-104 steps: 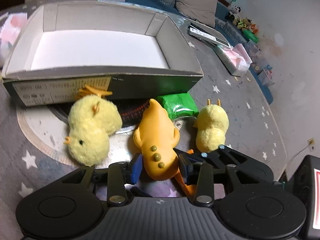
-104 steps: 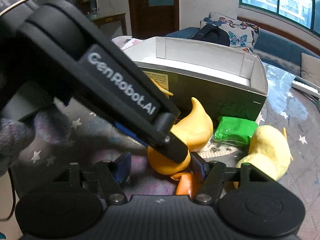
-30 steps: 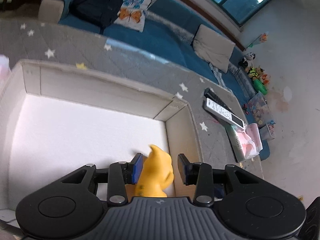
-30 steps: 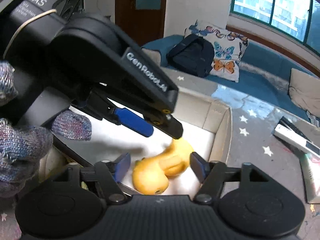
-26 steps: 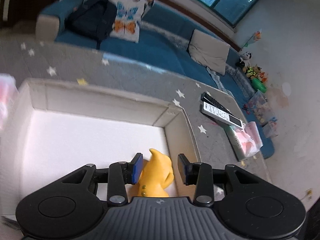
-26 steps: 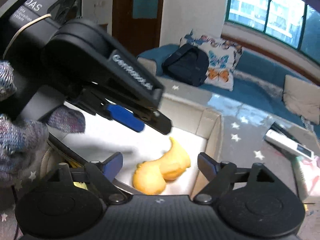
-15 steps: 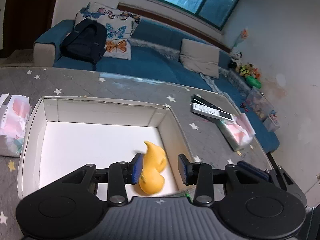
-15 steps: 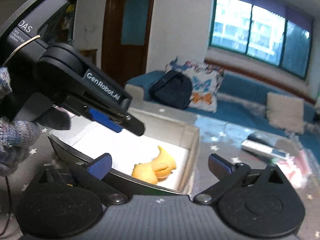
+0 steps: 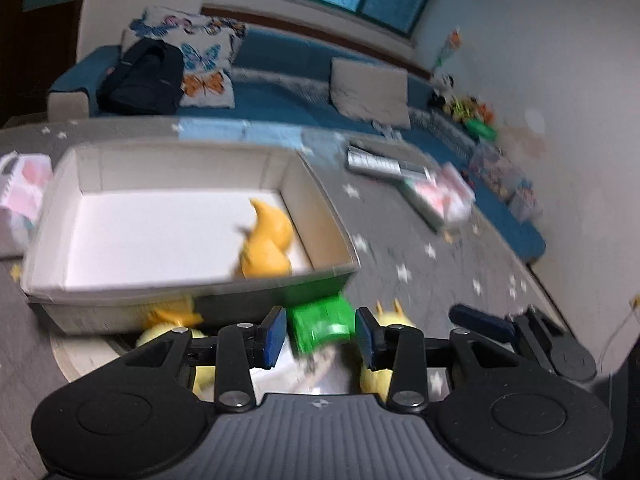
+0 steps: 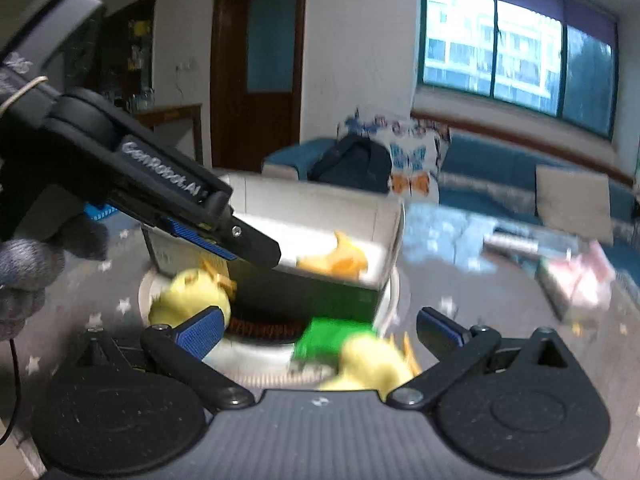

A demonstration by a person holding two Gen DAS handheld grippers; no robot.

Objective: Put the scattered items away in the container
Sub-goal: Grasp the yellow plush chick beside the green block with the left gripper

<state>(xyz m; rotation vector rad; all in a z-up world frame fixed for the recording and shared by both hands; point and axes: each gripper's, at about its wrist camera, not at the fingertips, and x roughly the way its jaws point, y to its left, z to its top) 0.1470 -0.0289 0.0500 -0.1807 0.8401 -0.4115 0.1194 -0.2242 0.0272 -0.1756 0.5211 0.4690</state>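
Note:
The orange duck toy [image 9: 264, 240] lies inside the white cardboard box [image 9: 316, 200], near its right wall; the right wrist view shows the duck [image 10: 340, 262] over the box's near wall [image 10: 304, 300]. In front of the box lie a green packet [image 9: 324, 322] and two yellow plush chicks [image 9: 168, 320] [image 9: 386, 316]. My left gripper [image 9: 319, 336] hovers above the packet, jaws apart, gripping nothing. My right gripper [image 10: 320, 328] is wide open over the packet [image 10: 332, 340] and a chick [image 10: 372, 360]. The other chick [image 10: 192, 300] sits to the left, under the left gripper's finger [image 10: 240, 240].
Remote controls [image 9: 380, 164] and a pink tissue pack [image 9: 444, 196] lie on the grey star-patterned mat to the right. Another pink pack [image 9: 24, 192] is left of the box. A blue sofa with a backpack [image 9: 140, 76] stands behind. A gloved hand [image 10: 24, 272] holds the left gripper.
The right jaws spread wide and let the orange duck drop into the box. Both grippers then drew back from above the box to the items in front of it.

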